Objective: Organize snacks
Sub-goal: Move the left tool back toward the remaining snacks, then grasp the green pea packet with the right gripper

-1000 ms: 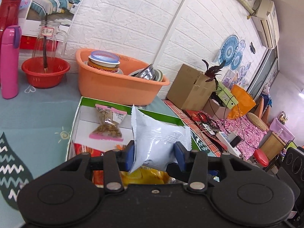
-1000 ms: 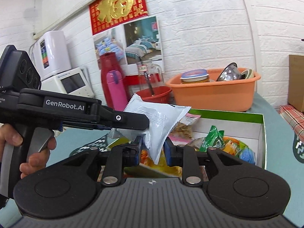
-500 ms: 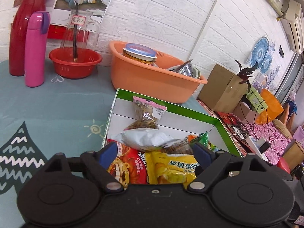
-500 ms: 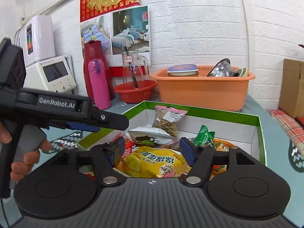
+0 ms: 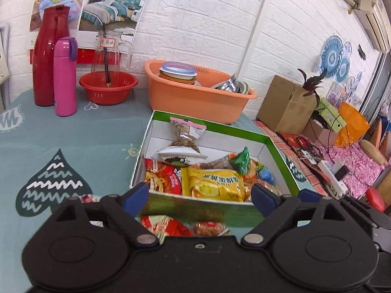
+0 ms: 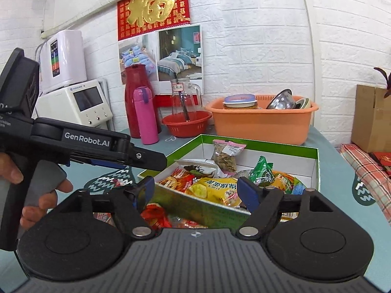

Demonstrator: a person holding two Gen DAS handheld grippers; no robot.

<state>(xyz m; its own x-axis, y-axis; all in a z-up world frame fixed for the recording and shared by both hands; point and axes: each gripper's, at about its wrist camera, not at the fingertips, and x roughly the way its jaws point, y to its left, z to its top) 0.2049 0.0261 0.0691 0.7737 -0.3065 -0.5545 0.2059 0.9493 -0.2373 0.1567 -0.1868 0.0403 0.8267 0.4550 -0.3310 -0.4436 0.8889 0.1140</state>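
I hold both claws over the near wall of the green-rimmed box [image 5: 281,151], my landmark for everything here. The left claw [image 5: 200,196] has its jaws wide apart with nothing between them, and the right claw [image 6: 195,190] is the same: spread and empty.

Judging by how things lie, the sorting is well along but not done. Inside the box I count one white packet [image 5: 178,155] toward the far side, one clear bag of brown bits with a pink header [image 5: 187,134] leaning by the far wall, one red packet [image 5: 163,179] and one yellow packet [image 5: 215,183] at the near wall, and one green-wrapped sweet [image 5: 240,160] beyond the yellow one. More small wrapped pieces sit further along the near wall; I cannot count them surely.

Left to do: on the table [image 5: 73,134], just outside the box's near wall, lie loose snacks [image 5: 185,225], at least one red-wrapped and one round brownish piece. The claw bodies hide part of that pile, so I cannot tell the full number.
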